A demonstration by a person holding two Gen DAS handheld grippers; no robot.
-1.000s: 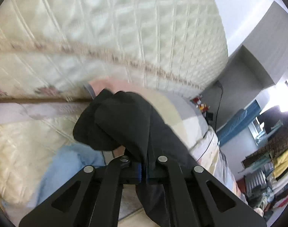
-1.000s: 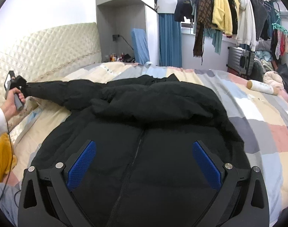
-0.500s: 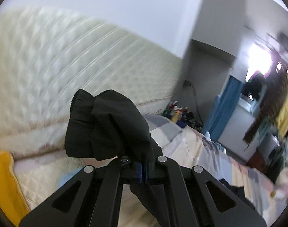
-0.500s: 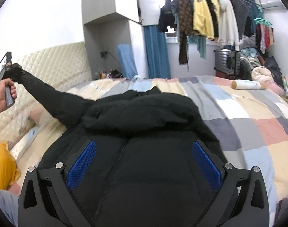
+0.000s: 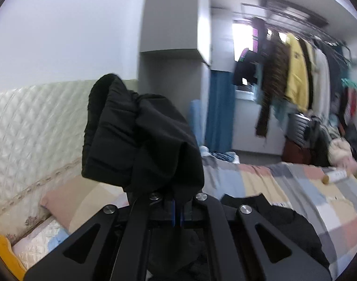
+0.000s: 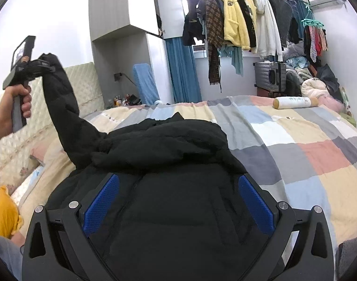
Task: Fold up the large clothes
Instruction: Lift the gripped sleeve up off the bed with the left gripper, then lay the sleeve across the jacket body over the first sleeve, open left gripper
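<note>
A black padded jacket (image 6: 169,168) lies front up on the patchwork bed cover (image 6: 295,145), zip running toward me. My left gripper (image 5: 176,213) is shut on the cuff of the jacket's sleeve (image 5: 136,140). In the right wrist view that gripper (image 6: 41,66) holds the sleeve (image 6: 65,114) raised high above the bed's left side. My right gripper (image 6: 178,201) is open and empty, hovering over the jacket's chest with a blue pad (image 6: 101,203) on each side.
A quilted cream headboard (image 5: 26,126) and pillows (image 5: 68,201) lie to the left. A rack of hanging clothes (image 6: 244,23) and a suitcase (image 6: 269,75) stand beyond the bed. A white cylinder (image 6: 295,102) lies on the far right of the bed.
My left gripper has lifted the sleeve from low beside the headboard to high in the air and turned toward the room. My right gripper has stayed open over the jacket.
</note>
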